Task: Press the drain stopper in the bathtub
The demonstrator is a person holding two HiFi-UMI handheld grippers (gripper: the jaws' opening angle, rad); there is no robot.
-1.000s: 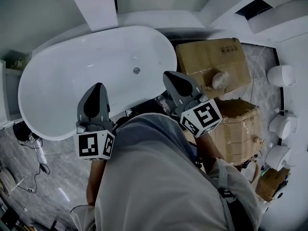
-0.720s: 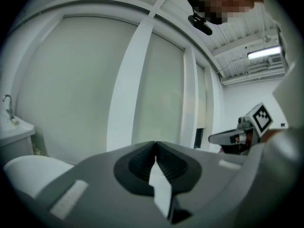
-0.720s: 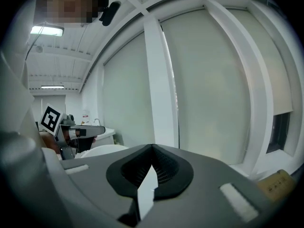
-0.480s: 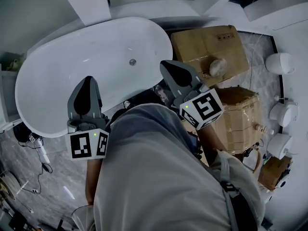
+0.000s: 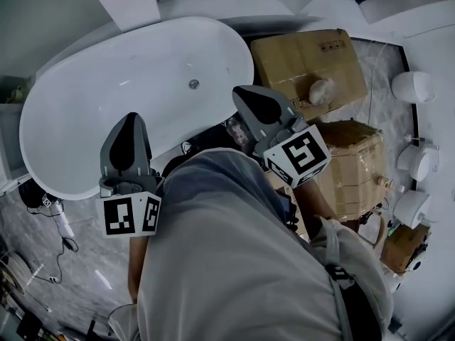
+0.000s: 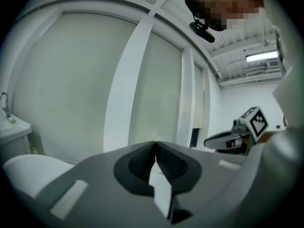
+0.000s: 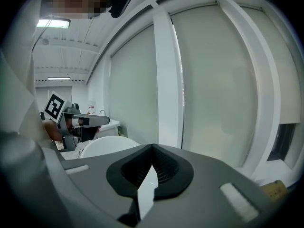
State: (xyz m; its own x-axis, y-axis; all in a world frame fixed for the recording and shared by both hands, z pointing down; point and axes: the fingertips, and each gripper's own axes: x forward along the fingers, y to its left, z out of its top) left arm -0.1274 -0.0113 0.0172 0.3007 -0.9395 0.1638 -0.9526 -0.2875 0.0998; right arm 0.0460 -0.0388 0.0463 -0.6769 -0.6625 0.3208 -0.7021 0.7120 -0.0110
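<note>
Below you, on the floor of the bathtub [image 5: 85, 119], the drain stopper [image 5: 193, 84] lies well apart from both tools. Your left hand-held gripper [image 5: 130, 119] hovers over the tub's near side, jaws pressed together and empty. Your right hand-held gripper [image 5: 242, 94], likewise closed on nothing, hangs by the tub's end, near the cardboard boxes [image 5: 306, 62].

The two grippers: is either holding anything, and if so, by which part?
Nothing is held. The grey left gripper and the grey right gripper each have their jaws closed together with nothing between them.
</note>
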